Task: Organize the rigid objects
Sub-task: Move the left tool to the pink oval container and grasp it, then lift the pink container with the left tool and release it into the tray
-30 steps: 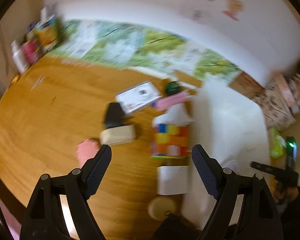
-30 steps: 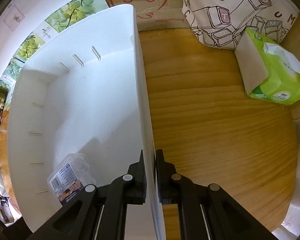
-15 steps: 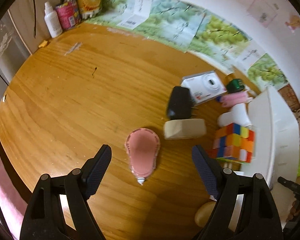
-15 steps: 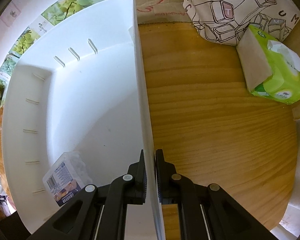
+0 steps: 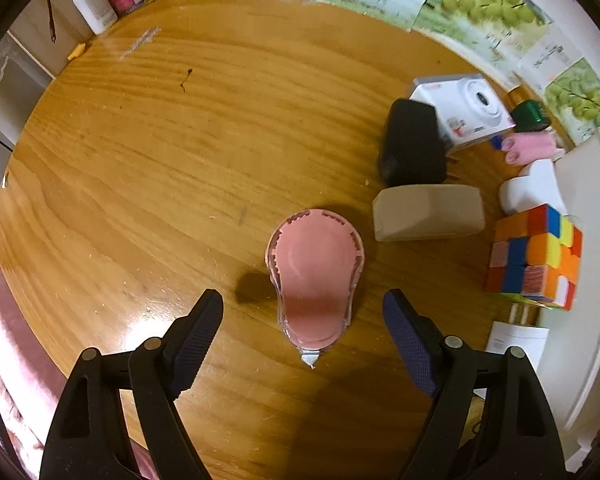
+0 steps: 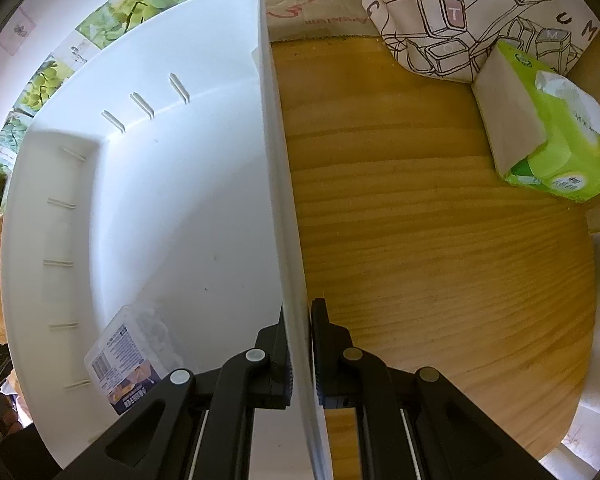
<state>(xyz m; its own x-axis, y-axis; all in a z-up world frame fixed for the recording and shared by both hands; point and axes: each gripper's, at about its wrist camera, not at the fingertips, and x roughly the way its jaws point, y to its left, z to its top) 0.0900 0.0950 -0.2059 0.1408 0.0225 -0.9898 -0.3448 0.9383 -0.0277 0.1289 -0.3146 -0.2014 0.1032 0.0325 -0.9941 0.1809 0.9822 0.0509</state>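
The left gripper is hanging over the wooden table with its fingers spread wide and gripping nothing. Between them, lower down, a pink correction-tape dispenser is lying flat on the wood, its clear tip pointing back toward the gripper; whether the fingers are touching it cannot be told. Just beyond it to the right, a beige oblong case is lying on its side, and a black box is sitting behind that. A colourful puzzle cube is standing near the right edge, next to the white bin. Farther back, a white camera box, a pink roll and a green-capped item are crowding together.

The right gripper is clenching its fingers on the bin's near wall, one finger inside and one outside. Inside the bin, a small clear plastic box with a printed label is lying in the near corner. Beyond the bin on the table, a green tissue pack is leaning near a printed cloth bag.
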